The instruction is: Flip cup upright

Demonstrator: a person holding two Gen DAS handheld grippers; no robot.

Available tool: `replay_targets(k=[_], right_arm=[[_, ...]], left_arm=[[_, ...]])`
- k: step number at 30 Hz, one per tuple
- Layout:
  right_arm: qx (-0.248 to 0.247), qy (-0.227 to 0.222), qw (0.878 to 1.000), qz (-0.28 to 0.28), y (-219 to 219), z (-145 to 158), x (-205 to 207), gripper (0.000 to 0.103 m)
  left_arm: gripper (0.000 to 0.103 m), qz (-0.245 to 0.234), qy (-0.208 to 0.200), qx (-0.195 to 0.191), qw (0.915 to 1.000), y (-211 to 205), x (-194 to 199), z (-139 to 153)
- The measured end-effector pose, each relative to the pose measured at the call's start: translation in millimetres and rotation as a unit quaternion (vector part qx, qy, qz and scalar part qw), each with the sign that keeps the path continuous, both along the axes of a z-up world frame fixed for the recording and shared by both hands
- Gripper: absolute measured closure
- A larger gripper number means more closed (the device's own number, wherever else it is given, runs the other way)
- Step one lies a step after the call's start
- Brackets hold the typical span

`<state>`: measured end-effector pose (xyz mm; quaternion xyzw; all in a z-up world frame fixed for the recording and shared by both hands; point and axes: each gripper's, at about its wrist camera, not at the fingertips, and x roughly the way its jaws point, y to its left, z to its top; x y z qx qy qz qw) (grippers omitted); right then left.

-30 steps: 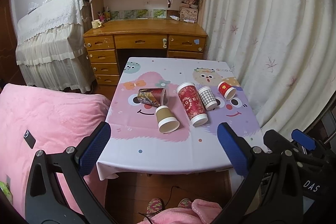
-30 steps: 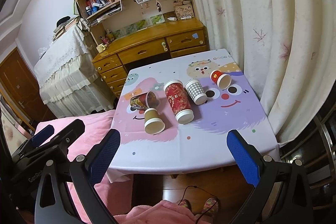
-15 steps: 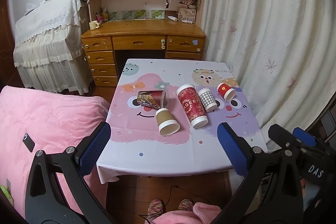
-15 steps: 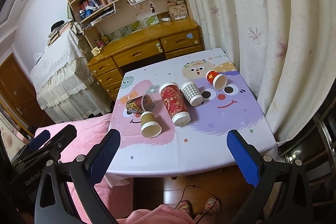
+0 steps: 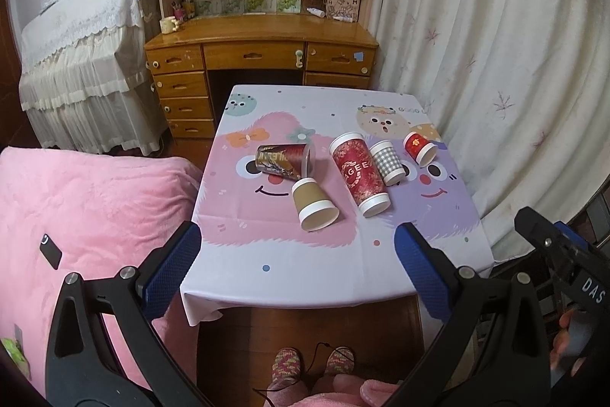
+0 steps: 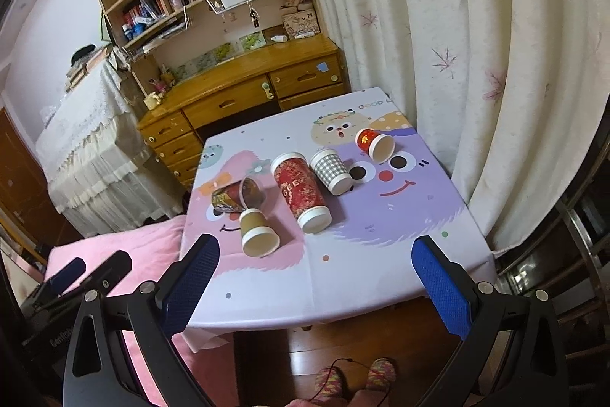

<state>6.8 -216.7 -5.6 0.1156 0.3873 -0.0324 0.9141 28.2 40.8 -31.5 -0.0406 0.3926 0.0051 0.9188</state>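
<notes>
Several paper cups lie on their sides on the cartoon tablecloth (image 5: 305, 254). A brown cup (image 5: 313, 204) (image 6: 257, 231) lies nearest, mouth toward me. Behind it is a dark patterned cup (image 5: 284, 159) (image 6: 237, 195). To the right lie a tall red cup (image 5: 359, 173) (image 6: 301, 191), a grey checked cup (image 5: 387, 163) (image 6: 330, 169) and a small red cup (image 5: 419, 147) (image 6: 374, 143). My left gripper (image 5: 297, 262) and right gripper (image 6: 316, 273) are both open and empty, held short of the table's near edge, above the floor.
A pink bed (image 5: 87, 208) is left of the table. A wooden desk with drawers (image 5: 259, 56) and bookshelf stand behind it. White curtains (image 5: 476, 44) hang along the right. The person's slippered feet (image 5: 312, 365) are on the wooden floor.
Both grippers have moved slightly, so the table and cups have shifted a little in view. The cups have not moved on the table.
</notes>
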Motion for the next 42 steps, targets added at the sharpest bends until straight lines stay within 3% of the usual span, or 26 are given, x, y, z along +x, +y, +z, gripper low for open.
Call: replay_targets(k=[7,20,25,29,37,41,42], right_arm=[[-0.019,-0.001,1.000,-0.010,24,-8,1,0.000],[-0.018,0.005,0.999,-0.039,45,-20,-2,0.000],[-0.040,0.025,0.998,-0.043,48,-36,0,0.000],[-0.057,0.043,0.996,-0.045,45,-52,5,0.000],[-0.039,0.068,0.995,-0.059,-1,-88,37,0.000],[-0.045,0.076,0.995,-0.042,-33,-102,69,0.000],[-0.049,0.077,0.995,-0.034,-43,-106,79,0.000]], left_arm=[[0.002,-0.009,0.016,-0.011,0.9998,25,14,-13],[0.003,-0.040,0.028,0.005,0.9988,47,28,-25],[0.004,-0.084,0.032,0.013,0.9959,37,36,-27],[0.004,-0.124,0.024,0.047,0.9909,17,45,-26],[0.004,-0.233,0.019,0.118,0.9650,-42,88,-30],[0.004,-0.289,0.012,0.166,0.9427,-87,122,-35],[0.004,-0.310,0.010,0.186,0.9322,-103,133,-39]])
